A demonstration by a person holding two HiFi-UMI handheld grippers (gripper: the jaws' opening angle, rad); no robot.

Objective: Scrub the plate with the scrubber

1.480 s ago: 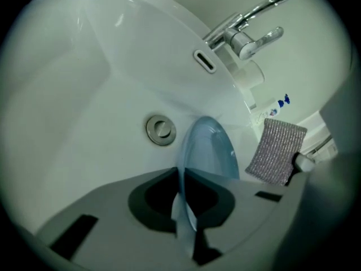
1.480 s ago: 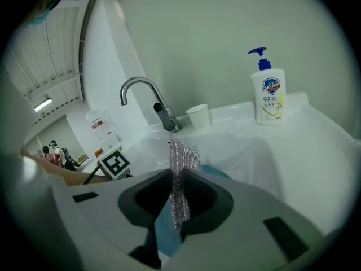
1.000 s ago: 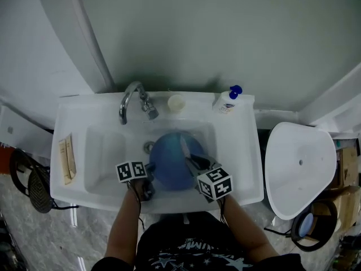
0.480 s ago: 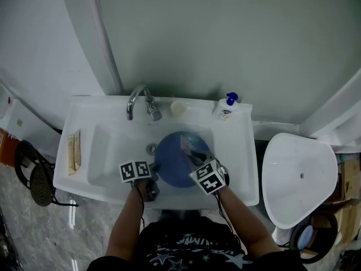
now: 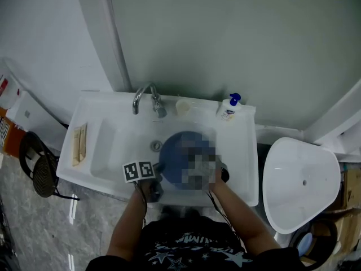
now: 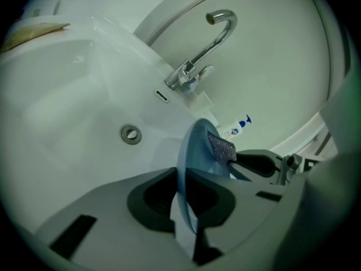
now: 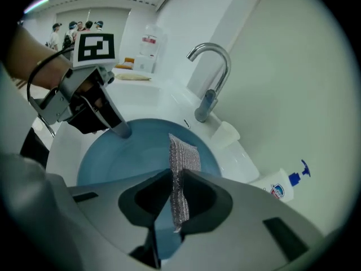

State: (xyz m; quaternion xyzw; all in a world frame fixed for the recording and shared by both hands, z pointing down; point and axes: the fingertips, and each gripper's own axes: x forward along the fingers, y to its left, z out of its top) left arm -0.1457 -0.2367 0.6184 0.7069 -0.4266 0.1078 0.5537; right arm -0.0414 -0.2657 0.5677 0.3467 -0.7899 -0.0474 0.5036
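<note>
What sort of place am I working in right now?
Probably a washroom, or a mock-up of one: a white sink with a curved tap, a pump bottle on its rim, and a bare wall right behind.

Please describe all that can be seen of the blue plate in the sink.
The plate is round, plain blue and smooth, perhaps plastic. It is in the basin of the white sink, in front of the faucet, its face turned upward. The left gripper is shut on its rim. The silvery mesh scrubber, clamped in the right gripper, lies against its face. Whether the plate rests on the basin floor cannot be told.
</note>
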